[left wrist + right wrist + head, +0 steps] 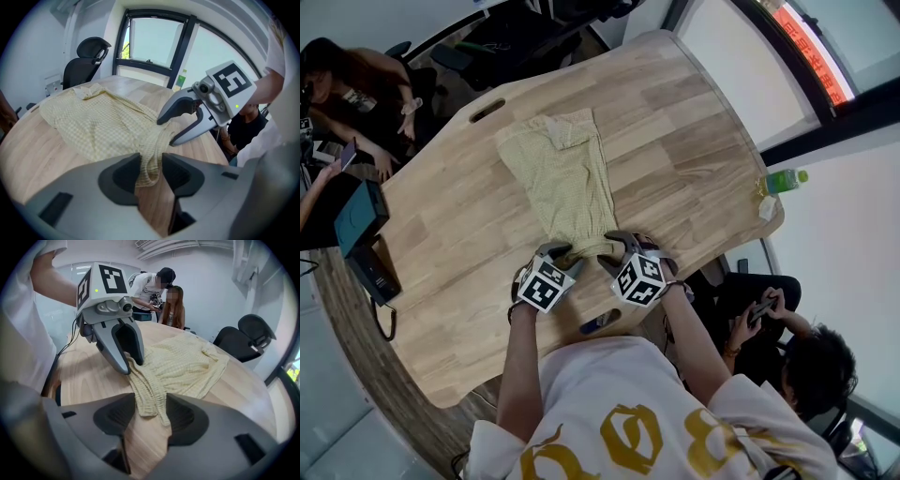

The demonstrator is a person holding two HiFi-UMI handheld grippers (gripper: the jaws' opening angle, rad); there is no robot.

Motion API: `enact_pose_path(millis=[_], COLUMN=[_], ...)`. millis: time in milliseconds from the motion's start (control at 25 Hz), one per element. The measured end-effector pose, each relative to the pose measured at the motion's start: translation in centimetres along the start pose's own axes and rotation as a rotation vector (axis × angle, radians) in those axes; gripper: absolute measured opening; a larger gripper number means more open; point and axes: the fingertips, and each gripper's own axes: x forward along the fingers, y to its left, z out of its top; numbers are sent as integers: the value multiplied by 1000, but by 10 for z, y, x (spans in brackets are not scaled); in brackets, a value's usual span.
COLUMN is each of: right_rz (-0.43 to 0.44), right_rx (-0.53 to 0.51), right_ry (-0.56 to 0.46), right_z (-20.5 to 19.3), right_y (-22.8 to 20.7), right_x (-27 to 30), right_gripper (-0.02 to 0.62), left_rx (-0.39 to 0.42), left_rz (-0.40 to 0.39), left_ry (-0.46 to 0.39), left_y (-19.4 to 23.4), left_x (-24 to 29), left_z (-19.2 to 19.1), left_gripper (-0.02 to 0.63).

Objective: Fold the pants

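Pale yellow checked pants (562,178) lie flat on the wooden table (694,141), their gathered near end bunched at the table's front edge. My left gripper (562,251) straddles the left corner of that end; in the left gripper view the gripper (151,166) is open, with a hanging fold of the pants (103,122) between its jaws. My right gripper (617,246) is at the right corner, and in its own view it (151,413) is open wide around the banded edge of the pants (187,366). Each gripper shows in the other's view: the right (166,132), the left (132,365).
A green bottle (785,180) stands at the table's right edge. A black box (358,217) sits at the left edge. People sit at the far left (356,84) and at the near right (787,347). Black office chairs (243,341) stand beyond the table.
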Motion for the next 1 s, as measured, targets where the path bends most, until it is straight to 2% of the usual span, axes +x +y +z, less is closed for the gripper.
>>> enact_pose_path(millis=[160, 360, 640, 680, 760, 880, 1000], right_rz=[-17, -32, 20, 23, 26, 31, 24], right_rx=[12, 16, 117, 125, 151, 194, 179], right_ry=[-10, -9, 6, 9, 8, -16, -28], right_z=[1, 0, 6, 8, 11, 16, 22], right_y=[-2, -4, -9, -9, -8, -5, -2], right_x=[0, 1, -1, -2, -4, -10, -11], right_gripper=[203, 164, 112, 80, 55, 44, 42], left_rx=[-30, -188, -296, -305, -287, -250, -269], left_rz=[-9, -25, -12, -13, 7, 50, 59], left_ry=[-9, -47, -70, -79, -96, -114, -134], left_y=[2, 8, 12, 12, 13, 14, 16], left_x=[0, -2, -2, -4, -9, -18, -25], left_z=[1, 3, 4, 5, 9, 12, 10], left_gripper=[149, 126, 118, 115, 99, 49, 46])
